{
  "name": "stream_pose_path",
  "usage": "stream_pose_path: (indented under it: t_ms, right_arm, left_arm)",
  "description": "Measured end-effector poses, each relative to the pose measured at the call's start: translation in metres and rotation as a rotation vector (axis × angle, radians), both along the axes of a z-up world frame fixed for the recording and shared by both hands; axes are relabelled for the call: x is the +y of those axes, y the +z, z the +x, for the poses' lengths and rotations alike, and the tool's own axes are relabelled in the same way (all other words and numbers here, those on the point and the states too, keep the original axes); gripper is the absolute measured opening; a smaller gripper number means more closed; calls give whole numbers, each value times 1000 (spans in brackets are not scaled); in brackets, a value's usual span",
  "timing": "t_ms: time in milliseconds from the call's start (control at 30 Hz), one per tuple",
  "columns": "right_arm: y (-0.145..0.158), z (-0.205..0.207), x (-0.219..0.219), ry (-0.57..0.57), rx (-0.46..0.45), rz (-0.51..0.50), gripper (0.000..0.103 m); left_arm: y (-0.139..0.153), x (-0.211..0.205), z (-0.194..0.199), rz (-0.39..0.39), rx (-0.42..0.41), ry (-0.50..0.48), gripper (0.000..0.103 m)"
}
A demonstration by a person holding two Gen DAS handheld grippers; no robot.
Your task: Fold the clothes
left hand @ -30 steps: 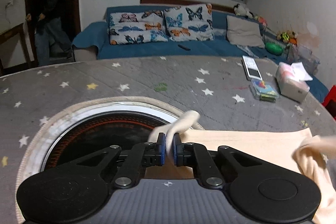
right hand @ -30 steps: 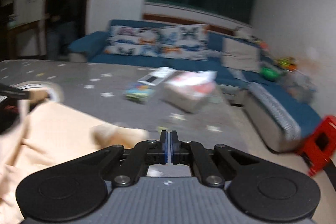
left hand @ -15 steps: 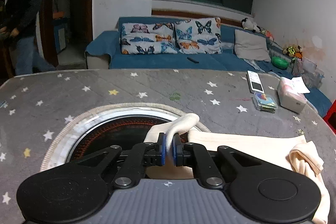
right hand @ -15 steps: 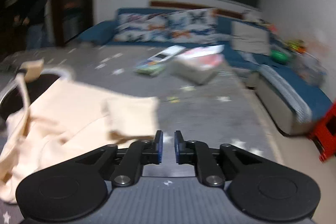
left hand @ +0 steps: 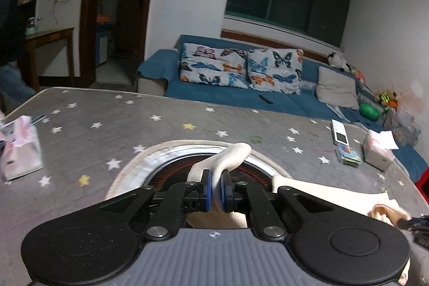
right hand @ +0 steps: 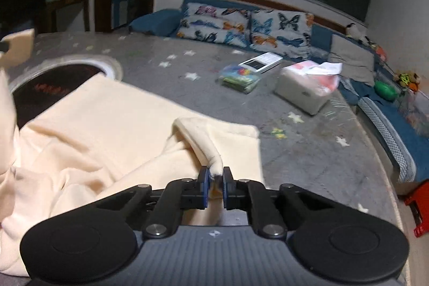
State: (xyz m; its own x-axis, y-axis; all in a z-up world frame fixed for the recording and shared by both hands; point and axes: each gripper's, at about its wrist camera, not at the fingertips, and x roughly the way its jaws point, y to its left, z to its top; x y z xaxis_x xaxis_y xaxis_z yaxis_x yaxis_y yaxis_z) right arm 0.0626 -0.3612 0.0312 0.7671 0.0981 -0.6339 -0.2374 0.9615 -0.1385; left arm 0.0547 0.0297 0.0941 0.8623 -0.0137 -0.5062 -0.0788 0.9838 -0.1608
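Observation:
A cream garment (right hand: 102, 125) lies spread and rumpled on the grey star-patterned table cover (right hand: 308, 152). My right gripper (right hand: 215, 185) is shut on a raised fold of the garment near its right edge. My left gripper (left hand: 215, 190) is shut on another end of the cream garment (left hand: 230, 156), lifted above the round black cooktop (left hand: 187, 168). In the right wrist view that lifted end (right hand: 18, 44) shows at the far left. The tip of the right gripper (left hand: 413, 225) shows at the right edge of the left wrist view, with cloth in it.
A white tissue box (right hand: 308, 87), a colourful packet (right hand: 238, 77) and a white remote (right hand: 261, 62) sit at the far right of the table. A pink tissue pack (left hand: 18, 149) lies at the left. A blue sofa (left hand: 241, 93) stands behind. A person (left hand: 8, 31) stands far left.
My right gripper, open half a second ago, has shut on a fold of the garment. My left gripper has kept its hold and its view has swung left and up.

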Motion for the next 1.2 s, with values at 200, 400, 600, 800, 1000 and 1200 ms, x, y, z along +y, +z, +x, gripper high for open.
stream_pose_path:
  t_ms: [200, 400, 600, 800, 1000, 1200]
  right_arm:
    - [41, -35, -39, -108, -114, -14, 6]
    - [80, -77, -80, -225, -180, -70, 6]
    - [93, -97, -109, -313, -145, -102, 6]
    - [66, -92, -120, -364, -73, -74, 11]
    - [41, -98, -128, -373, -3, -29, 28]
    - [16, -104, -132, -384, 64, 7, 37]
  left_arm:
    - [0, 28, -25, -18, -9, 67, 7]
    - [-3, 55, -59, -31, -1, 127, 6]
    - [-13, 82, -86, -51, 33, 185, 5]
    - [-32, 88, -86, -65, 98, 216, 5]
    - [-39, 88, -89, -50, 124, 208, 9]
    - [-43, 88, -88, -38, 137, 195, 9]
